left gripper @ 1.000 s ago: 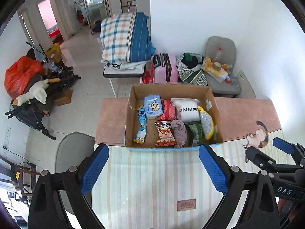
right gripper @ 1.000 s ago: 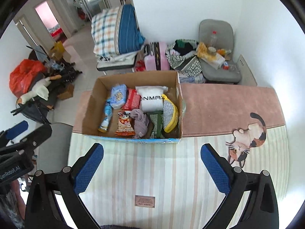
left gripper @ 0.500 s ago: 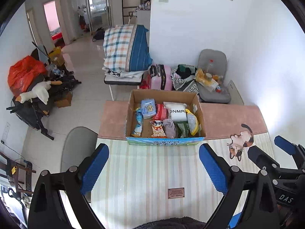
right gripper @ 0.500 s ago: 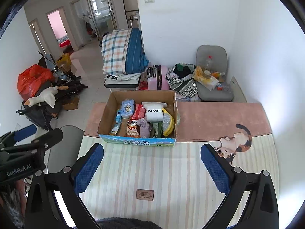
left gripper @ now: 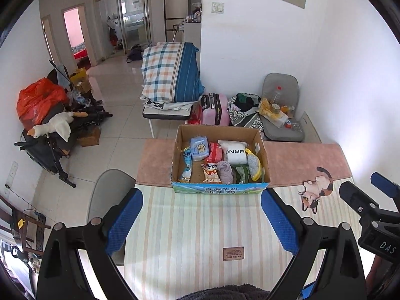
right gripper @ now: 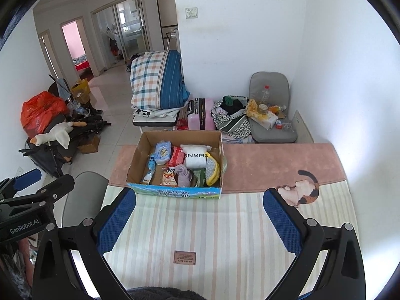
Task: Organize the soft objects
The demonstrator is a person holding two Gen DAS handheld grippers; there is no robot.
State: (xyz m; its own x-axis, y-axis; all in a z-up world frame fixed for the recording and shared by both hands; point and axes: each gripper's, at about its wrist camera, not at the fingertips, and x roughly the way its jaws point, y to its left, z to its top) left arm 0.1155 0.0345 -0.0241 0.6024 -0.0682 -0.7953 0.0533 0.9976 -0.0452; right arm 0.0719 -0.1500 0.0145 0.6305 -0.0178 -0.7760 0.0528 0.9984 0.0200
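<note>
A cardboard box [left gripper: 265,161] [right gripper: 136,160] stands on the table's far half. It holds several soft items: a blue star pack [left gripper: 199,148], a white roll [left gripper: 235,152], a red pack [left gripper: 215,152], a mauve cloth [left gripper: 226,172] and a yellow-edged sponge [left gripper: 254,165]. My left gripper [left gripper: 202,221] is open and empty, held high and well back from the box. My right gripper [right gripper: 199,221] is open and empty too, beside it on the right. A dark fuzzy thing [left gripper: 225,292] shows at the bottom edge.
The table has a striped mat [left gripper: 200,232] with a cat print [left gripper: 316,191] and a pink strip [left gripper: 307,160] behind. A grey chair [left gripper: 108,195] stands at the table's left. Beyond are a folded quilt [left gripper: 172,72], a pink suitcase [left gripper: 216,110] and a cluttered grey seat [left gripper: 282,105].
Both grippers have pulled back and up from the box, which now looks smaller and farther. Both stay open and empty. The dark fuzzy thing has come into view at the bottom.
</note>
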